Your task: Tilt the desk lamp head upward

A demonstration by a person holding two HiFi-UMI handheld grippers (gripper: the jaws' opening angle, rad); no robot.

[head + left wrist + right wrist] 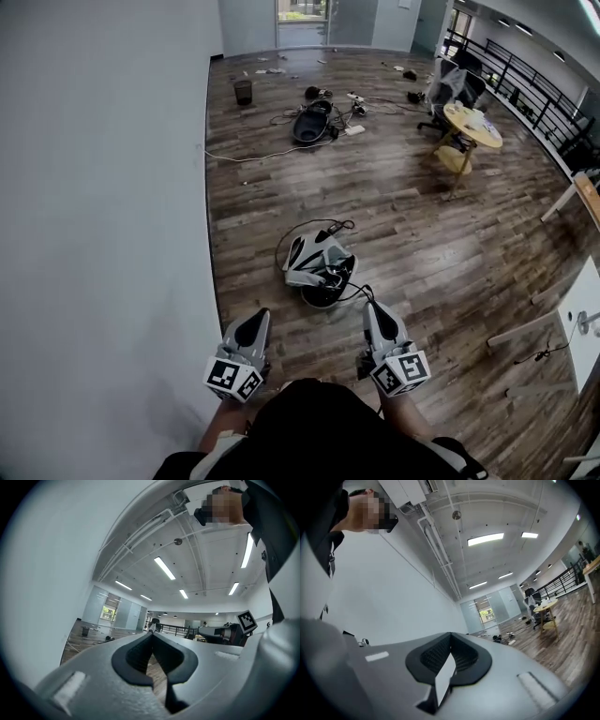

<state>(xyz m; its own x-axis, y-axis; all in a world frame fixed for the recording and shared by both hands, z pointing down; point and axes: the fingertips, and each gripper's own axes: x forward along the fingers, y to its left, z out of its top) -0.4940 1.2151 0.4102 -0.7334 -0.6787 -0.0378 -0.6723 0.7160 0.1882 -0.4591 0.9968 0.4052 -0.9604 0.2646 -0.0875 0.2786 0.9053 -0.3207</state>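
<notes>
I cannot make out a desk lamp in any view. In the head view my left gripper (262,317) and my right gripper (371,307) are held side by side in front of the person, pointing level over the wood floor. Both are shut with nothing between the jaws. The left gripper view shows its jaws (152,635) closed tip to tip, facing down the long room, with the right gripper's marker cube (247,619) off to the right. In the right gripper view the jaws (450,634) are closed too, beside the white wall.
A white wall (103,187) runs along the left. A grey bundle of gear with cables (322,267) lies on the floor just ahead. Farther off are a black bag (312,122), a bin (243,91), a round yellow table (473,127) and a white table (589,291) at the right edge.
</notes>
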